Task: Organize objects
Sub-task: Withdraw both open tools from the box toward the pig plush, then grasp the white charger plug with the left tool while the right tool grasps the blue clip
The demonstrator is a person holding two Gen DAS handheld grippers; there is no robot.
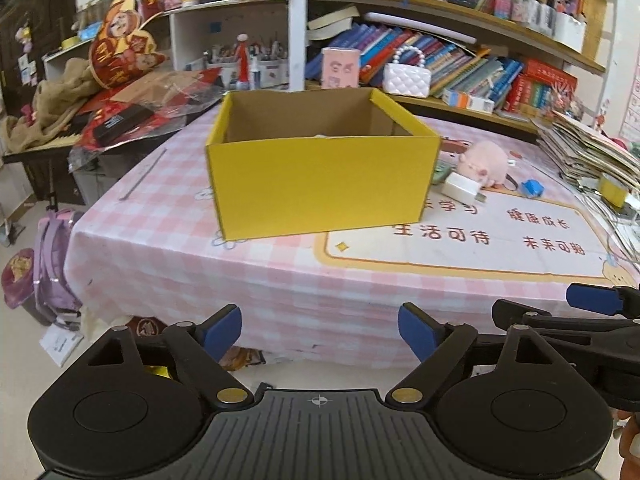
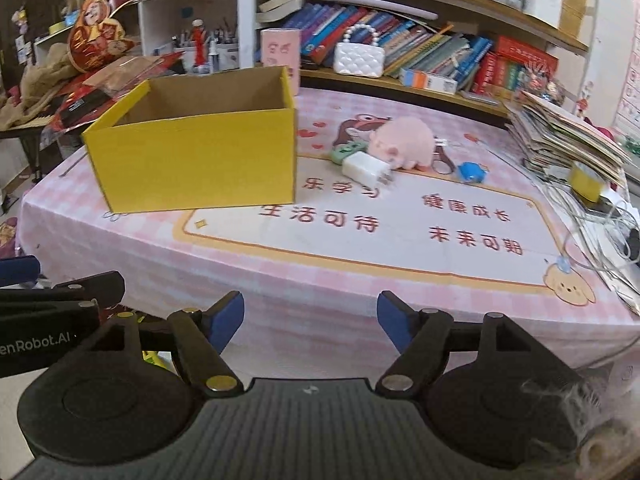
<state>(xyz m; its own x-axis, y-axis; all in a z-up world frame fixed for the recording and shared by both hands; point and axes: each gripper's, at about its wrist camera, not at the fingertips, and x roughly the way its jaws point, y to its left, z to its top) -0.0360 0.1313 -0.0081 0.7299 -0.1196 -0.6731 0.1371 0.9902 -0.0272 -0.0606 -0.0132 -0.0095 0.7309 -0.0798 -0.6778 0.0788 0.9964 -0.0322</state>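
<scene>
An open yellow cardboard box (image 1: 320, 184) (image 2: 196, 164) stands on the pink checked table. To its right lie a pink plush pig (image 1: 482, 162) (image 2: 402, 142), a white charger plug (image 1: 460, 188) (image 2: 366, 168), a small green item (image 2: 347, 151) and a small blue toy (image 1: 532, 189) (image 2: 472, 171). My left gripper (image 1: 320, 334) is open and empty, held off the table's front edge, facing the box. My right gripper (image 2: 311, 322) is likewise open and empty, before the edge, to the right of the left one.
A stack of papers (image 2: 568, 136) and tangled cables (image 2: 600, 220) crowd the table's right side. Bookshelves (image 1: 460, 60) rise behind, with a white quilted handbag (image 2: 359, 58) and a pink tin (image 2: 280, 50). Clutter and a purple backpack (image 1: 52, 268) sit left of the table.
</scene>
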